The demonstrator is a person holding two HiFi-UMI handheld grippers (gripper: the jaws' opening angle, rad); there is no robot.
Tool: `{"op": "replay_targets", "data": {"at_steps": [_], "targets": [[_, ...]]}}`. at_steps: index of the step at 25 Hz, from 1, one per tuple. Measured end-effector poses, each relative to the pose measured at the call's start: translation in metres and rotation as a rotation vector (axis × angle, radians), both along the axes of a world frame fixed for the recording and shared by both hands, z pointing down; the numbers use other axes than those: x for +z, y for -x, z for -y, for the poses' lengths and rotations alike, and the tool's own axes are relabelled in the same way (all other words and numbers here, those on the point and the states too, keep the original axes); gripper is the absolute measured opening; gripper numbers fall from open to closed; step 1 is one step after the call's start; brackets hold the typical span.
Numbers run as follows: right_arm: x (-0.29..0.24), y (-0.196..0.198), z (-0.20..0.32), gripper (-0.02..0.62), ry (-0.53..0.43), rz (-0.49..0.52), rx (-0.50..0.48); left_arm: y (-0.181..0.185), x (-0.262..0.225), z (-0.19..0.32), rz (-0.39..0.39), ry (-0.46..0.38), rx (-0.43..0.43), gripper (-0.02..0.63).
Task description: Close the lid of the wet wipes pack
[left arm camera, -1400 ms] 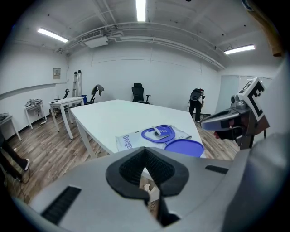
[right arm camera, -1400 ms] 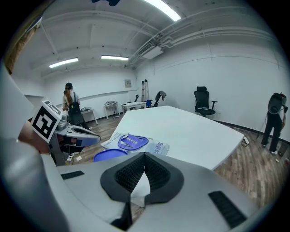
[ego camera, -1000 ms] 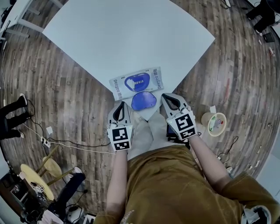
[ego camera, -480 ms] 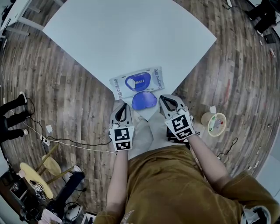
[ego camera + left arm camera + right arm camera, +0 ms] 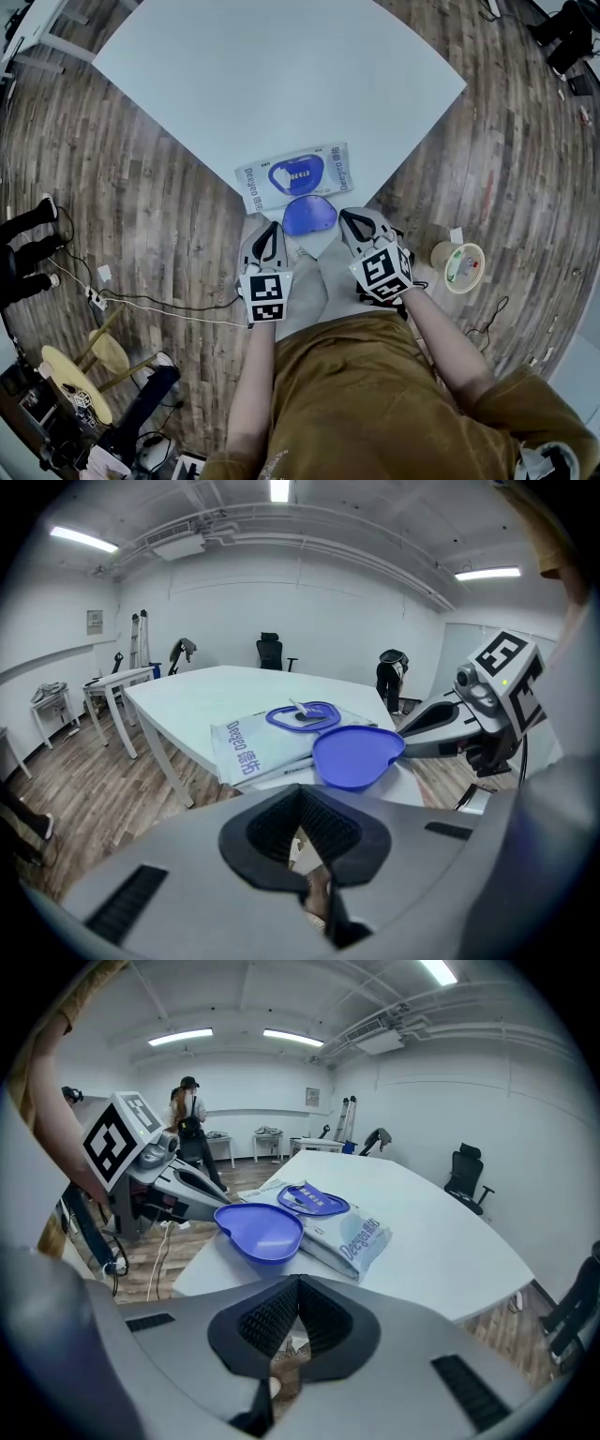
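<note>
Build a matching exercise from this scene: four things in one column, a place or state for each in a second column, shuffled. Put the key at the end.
Things
1. lid
2. wet wipes pack
3. left gripper
4. yellow stool

Places or states
A. on the wooden floor, at the head view's lower left
B. lying flat near the corner of the white table
C. blue, flipped open on the pack's near side
D. jaws together, nothing between them

Pairs: 1-C, 2-B, 3-D, 4-A
</note>
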State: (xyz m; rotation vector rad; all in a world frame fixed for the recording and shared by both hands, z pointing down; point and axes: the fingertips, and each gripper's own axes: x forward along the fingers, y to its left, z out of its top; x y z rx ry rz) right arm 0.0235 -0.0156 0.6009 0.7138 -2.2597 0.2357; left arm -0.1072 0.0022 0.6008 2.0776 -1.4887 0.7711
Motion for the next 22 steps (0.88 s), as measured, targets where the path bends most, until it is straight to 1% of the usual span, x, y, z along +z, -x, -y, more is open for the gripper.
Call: {"op": "replay_targets", "data": {"at_steps": [11, 22], "targets": [[-0.0034, 0.006, -0.0005, 0.006, -0.008, 0.011, -0.026, -0.0025, -0.0012, 0.0001, 0.027, -0.005, 0.03, 0.002], [-0.0076, 0.0064, 0.0008, 0.006, -0.011, 0.012, -0.025, -0.0082, -0.0041, 0.0001, 0.037, -0.013, 0.059, 0.002]]}}
